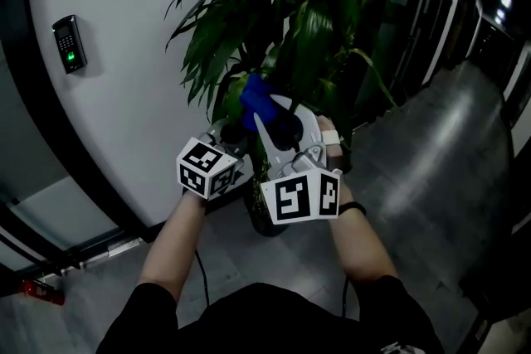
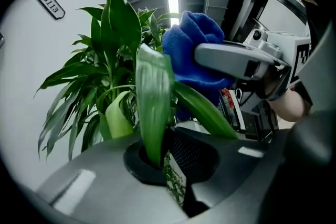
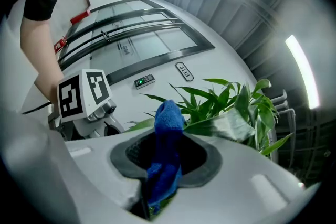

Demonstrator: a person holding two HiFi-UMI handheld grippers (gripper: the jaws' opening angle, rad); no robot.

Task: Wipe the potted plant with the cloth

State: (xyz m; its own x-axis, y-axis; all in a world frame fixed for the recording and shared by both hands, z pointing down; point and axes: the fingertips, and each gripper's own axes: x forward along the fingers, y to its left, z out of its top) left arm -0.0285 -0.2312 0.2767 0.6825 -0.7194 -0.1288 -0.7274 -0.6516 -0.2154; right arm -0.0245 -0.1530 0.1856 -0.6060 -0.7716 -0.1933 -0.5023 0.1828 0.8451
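The potted plant (image 1: pixel 290 4) stands against a curved white wall, its long green leaves spreading upward. My left gripper (image 1: pixel 233 131) is shut on one broad leaf (image 2: pixel 153 107), which rises straight out from between its jaws. My right gripper (image 1: pixel 275 118) is shut on the blue cloth (image 1: pixel 253 94), held just right of the left gripper among the lower leaves. In the right gripper view the cloth (image 3: pixel 167 139) sticks up out of the jaws with a bit of green leaf pinched under it. From the left gripper view the cloth (image 2: pixel 193 50) presses against the same leaf higher up. The pot is hidden behind the grippers.
A keypad reader (image 1: pixel 69 43) hangs on the white wall (image 1: pixel 124 95) at left, and a door number plate (image 2: pixel 51 4) higher up. Dark glass partitions (image 1: pixel 465 21) run along the right. A grey floor (image 1: pixel 431 178) lies around the pot. A red object (image 1: pixel 37 292) lies at lower left.
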